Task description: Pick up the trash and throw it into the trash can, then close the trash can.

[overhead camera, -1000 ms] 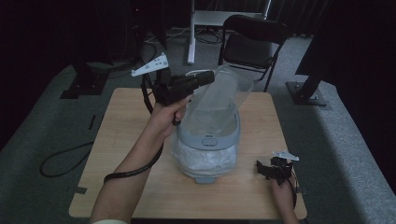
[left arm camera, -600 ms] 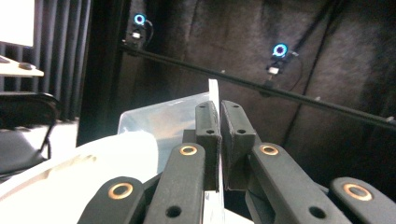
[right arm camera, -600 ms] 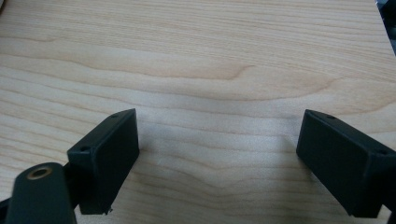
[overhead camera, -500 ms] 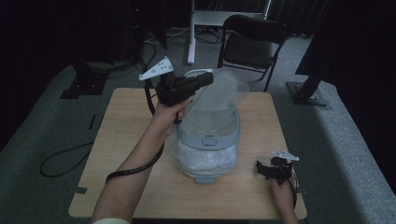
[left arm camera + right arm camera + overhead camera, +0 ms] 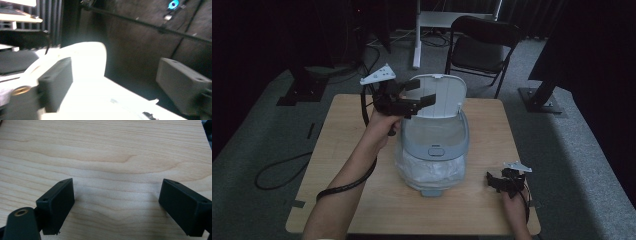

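Note:
A pale blue-grey bin (image 5: 434, 150) with a white bag liner (image 5: 432, 172) stands in the middle of the wooden table (image 5: 337, 150). Its white lid (image 5: 444, 95) stands upright and open at the back. My left gripper (image 5: 421, 91) is held up at the lid's left edge with its jaws wide open. In the left gripper view the lid (image 5: 87, 57) rises between the jaws of the left gripper (image 5: 117, 87), close to the left one. My right gripper (image 5: 491, 181) rests on the table at the front right, open over bare wood (image 5: 105, 150), right gripper (image 5: 117, 205) holding nothing.
A black folding chair (image 5: 484, 45) and a white stand pole (image 5: 417, 35) are behind the table. Black stand bases (image 5: 539, 100) sit on the grey floor at both sides. A loose cable (image 5: 277, 172) lies on the floor at the left.
The lid has swung up from a tilted position to fully upright. My left gripper has moved left and back with it. The right gripper has stayed still.

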A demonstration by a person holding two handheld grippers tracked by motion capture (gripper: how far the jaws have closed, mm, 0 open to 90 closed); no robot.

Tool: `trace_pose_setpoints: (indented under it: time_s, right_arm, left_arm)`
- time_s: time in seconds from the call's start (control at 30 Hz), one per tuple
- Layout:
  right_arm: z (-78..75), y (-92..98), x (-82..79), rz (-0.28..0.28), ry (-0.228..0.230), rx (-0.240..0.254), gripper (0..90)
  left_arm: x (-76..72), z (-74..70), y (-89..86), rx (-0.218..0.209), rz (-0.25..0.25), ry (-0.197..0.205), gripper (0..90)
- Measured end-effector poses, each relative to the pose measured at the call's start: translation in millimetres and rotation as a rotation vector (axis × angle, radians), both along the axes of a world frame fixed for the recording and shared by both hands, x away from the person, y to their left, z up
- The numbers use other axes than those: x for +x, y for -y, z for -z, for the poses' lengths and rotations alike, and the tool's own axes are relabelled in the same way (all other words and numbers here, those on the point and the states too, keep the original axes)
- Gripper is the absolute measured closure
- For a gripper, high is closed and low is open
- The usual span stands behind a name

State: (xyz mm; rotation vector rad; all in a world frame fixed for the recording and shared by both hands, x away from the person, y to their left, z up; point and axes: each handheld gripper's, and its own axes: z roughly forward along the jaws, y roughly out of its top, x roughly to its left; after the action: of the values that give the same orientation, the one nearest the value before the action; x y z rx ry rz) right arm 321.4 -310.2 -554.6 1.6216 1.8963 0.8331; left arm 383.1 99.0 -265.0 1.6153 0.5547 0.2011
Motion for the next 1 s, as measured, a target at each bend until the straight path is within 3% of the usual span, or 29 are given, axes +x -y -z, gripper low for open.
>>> trace_pose_setpoints:
  time_s: [0.1, 0.13, 0.2, 0.37, 0.5, 0.6, 0.67, 0.87, 1.0]
  right_arm:
    - [0.0, -0.1, 0.0, 0.0, 0.0, 0.0, 12.4]
    - [0.0, -0.1, 0.0, 0.0, 0.0, 0.0, 12.4]
    - [0.0, -0.1, 0.0, 0.0, 0.0, 0.0, 12.4]
    - [0.0, -0.1, 0.0, 0.0, -0.001, 0.0, 12.4]
    - [-0.1, 0.4, 0.2, -0.005, -0.001, -0.001, 12.4]
    - [-1.0, 1.6, 0.3, -0.012, -0.007, 0.006, 12.4]
    - [-3.2, 2.9, 1.2, -0.027, -0.014, 0.016, 12.4]
    - [-24.5, 3.7, 4.8, -0.048, 0.037, 0.05, 12.6]
    - [-44.2, 2.9, 10.9, -0.065, 0.079, 0.063, 12.6]
  left_arm:
    - [-3.6, 5.2, -5.2, 0.031, 0.006, 0.002, 9.3]
    - [-4.0, 6.3, -6.1, 0.051, 0.001, -0.009, 2.4]
    - [-4.5, 9.6, -9.6, 0.068, 0.009, -0.015, 0.5]
    - [-12.9, 21.0, -16.3, 0.14, -0.033, 0.037, 0.6]
    - [-18.7, 29.5, -29.3, 0.163, -0.057, 0.042, 0.6]
    - [-20.8, 35.2, -41.8, 0.169, -0.085, 0.023, 0.6]
    - [-22.3, 39.2, -49.2, 0.195, -0.112, 0.025, 0.6]
    - [-24.8, 56.4, -69.3, 0.252, -0.169, 0.008, 0.6]
    - [-24.3, 69.0, -83.9, 0.239, -0.188, -0.019, 0.6]
